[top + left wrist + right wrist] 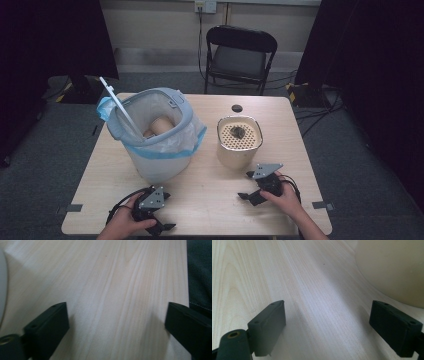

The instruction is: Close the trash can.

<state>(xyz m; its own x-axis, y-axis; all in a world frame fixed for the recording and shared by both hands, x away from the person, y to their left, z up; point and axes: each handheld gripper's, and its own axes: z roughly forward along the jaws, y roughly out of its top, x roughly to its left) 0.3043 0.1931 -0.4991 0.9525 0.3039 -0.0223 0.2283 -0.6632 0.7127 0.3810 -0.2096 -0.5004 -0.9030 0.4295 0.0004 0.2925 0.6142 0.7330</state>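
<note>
Both your grippers rest on the pale wood-grain table, jaws apart, gripping nothing: left gripper, right gripper. Cream round plastic bin with perforated lid sits just beyond your right gripper; the bag-lined grey-white bin stands beyond your left.

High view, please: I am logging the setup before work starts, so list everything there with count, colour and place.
Table: one, light wood, centre.
Bin: one, pale blue-grey, lined with a bluish bag, lid raised, table's left half; a brownish thing lies inside.
Container: one, cream, perforated top with a dark lump on it, table's right half.
Small disc: one, black, far table edge.
Folding chair: one, black, beyond the table.
Wall socket: one, white, on the far wall.
Left gripper: one, black, near left edge, jaws apart with nothing between.
Right gripper: one, black, in front of the container, jaws apart with nothing between.
Hands: two, at the bottom edge.
</note>
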